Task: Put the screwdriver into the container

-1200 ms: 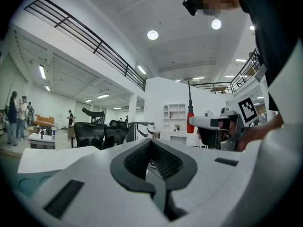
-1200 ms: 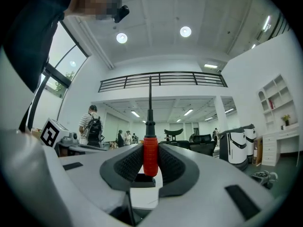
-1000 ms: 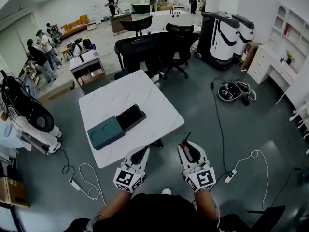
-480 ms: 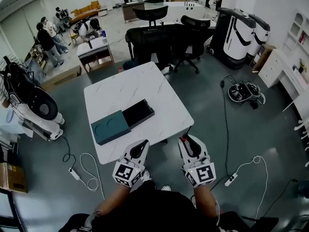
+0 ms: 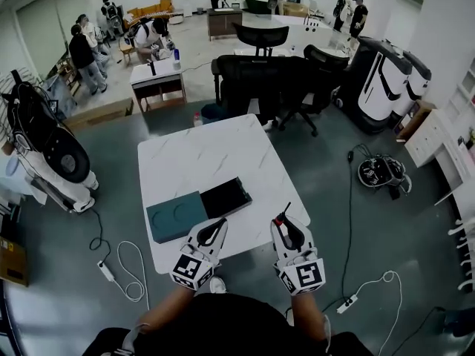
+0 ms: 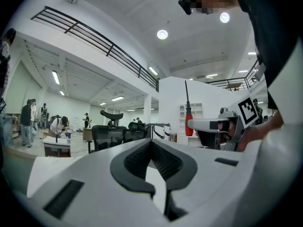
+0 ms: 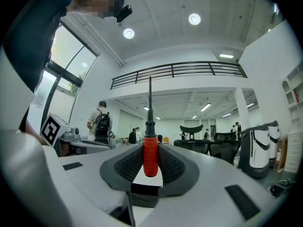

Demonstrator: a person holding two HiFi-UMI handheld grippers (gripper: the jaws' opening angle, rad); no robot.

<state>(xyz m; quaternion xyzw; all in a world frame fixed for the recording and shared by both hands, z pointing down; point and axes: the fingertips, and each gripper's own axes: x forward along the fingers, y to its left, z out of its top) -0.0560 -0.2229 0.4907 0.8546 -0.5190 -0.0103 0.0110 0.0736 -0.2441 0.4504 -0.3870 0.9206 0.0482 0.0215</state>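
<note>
Clamping screwdriver [image 7: 150, 156] upright | in right tool [image 5: 284, 222] | container [image 5: 177, 216] ahead-left, apart

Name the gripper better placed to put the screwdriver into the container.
Right. The right gripper clamps the screwdriver by its red handle; the left gripper holds nothing. The container lies ahead on the table.

The screwdriver [image 7: 150, 155] — red handle, black collar, thin dark shaft — stands upright, clamped in the right gripper [image 5: 286, 227] by the counter's [image 5: 200, 154] near right corner. The container [image 5: 178, 215] — a teal box, its black tray slid out rightward — lies flat near the counter's near-left edge.
</note>
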